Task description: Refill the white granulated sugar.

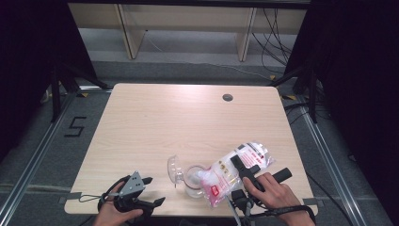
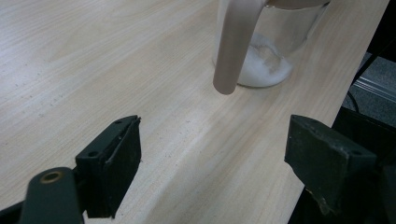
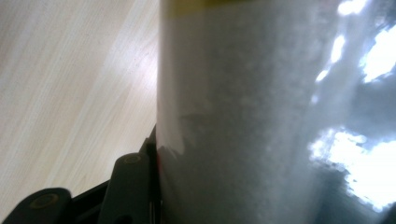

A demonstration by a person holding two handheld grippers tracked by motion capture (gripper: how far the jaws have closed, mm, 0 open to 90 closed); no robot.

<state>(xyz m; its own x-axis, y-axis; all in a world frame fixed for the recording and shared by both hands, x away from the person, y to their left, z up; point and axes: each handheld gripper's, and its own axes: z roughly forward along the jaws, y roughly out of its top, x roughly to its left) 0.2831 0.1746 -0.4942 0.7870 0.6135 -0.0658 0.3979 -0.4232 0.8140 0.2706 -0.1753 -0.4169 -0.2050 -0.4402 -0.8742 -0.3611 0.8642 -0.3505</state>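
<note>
Clear plastic bag [image 1: 237, 169] of white granules, printed with red lettering and a red label, lies tilted, its mouth over a clear glass jar [image 1: 194, 180] near the table's [image 1: 188, 122] front edge. Right gripper [image 1: 244, 170] pinches the bag; left gripper [image 1: 149, 190] stands spread, holding nothing.

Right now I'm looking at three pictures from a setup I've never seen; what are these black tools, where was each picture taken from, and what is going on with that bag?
There is no robot here. A person at a wooden table holds a hand-operated two-jaw gripper in each hand. The high view looks down from above the person's side. The other two pictures come from cameras riding on each gripper, looking along its black jaws.

The right gripper clamps a clear plastic bag of white granules, tilted with its mouth over a glass jar; its own view shows the bag pressed against one jaw. The jar's hinged lid stands open, and some white grains already lie in the bottom. The left gripper rests near the table's front edge, jaws open and holding nothing.
</note>
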